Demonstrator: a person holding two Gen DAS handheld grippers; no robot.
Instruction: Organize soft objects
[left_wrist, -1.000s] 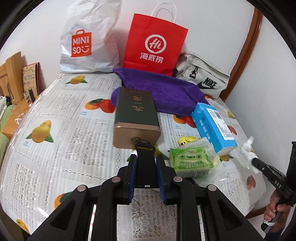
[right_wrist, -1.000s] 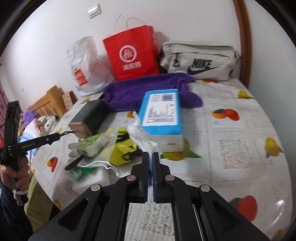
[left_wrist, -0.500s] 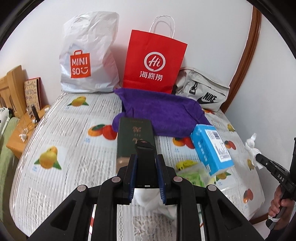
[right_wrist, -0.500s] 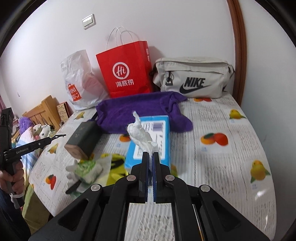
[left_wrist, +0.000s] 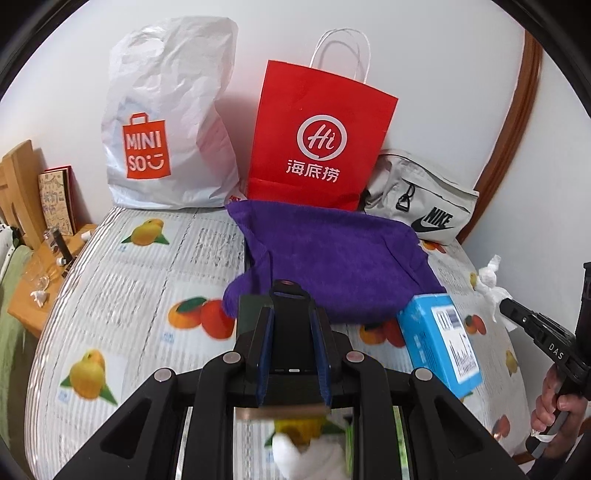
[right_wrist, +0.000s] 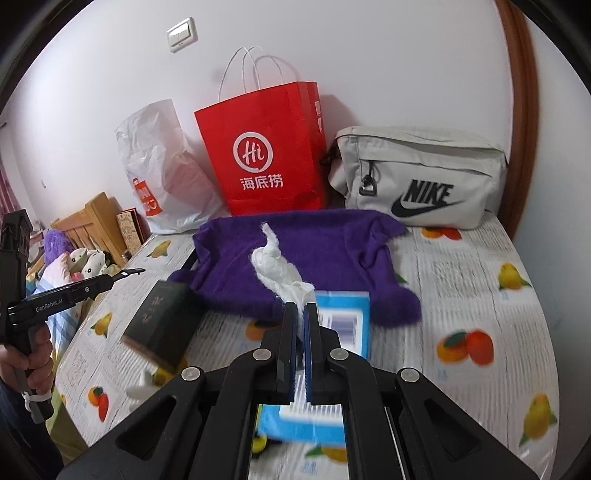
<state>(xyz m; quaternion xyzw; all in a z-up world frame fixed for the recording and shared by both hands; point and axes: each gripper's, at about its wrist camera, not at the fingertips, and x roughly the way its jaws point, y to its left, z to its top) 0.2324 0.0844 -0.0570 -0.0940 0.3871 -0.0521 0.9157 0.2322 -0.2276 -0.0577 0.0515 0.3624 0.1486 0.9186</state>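
Left gripper (left_wrist: 291, 325): jaws clamped on a black strap-like object (left_wrist: 290, 332), held up between the blue pads; its nature unclear. Directly under the tips, the dark green box (left_wrist: 249, 310), mostly hidden. Below the tongs, blurred white and yellow-green soft items (left_wrist: 306, 443).

Right gripper (right_wrist: 301, 325): jaws pressed together on a twisted white plastic bag (right_wrist: 275, 266), which sticks up beyond the tips, clear of the table. Just ahead and beneath, the blue box (right_wrist: 341, 321); to its left, the dark green box (right_wrist: 162, 317).

Beyond both grippers: purple towel (left_wrist: 332, 254) spread flat on the fruit-print tablecloth (left_wrist: 129, 306). Behind the towel, against the wall: white MINISO bag (left_wrist: 170, 122) far left, red paper bag (left_wrist: 317, 140) centre, grey Nike pouch (right_wrist: 421, 184) right.
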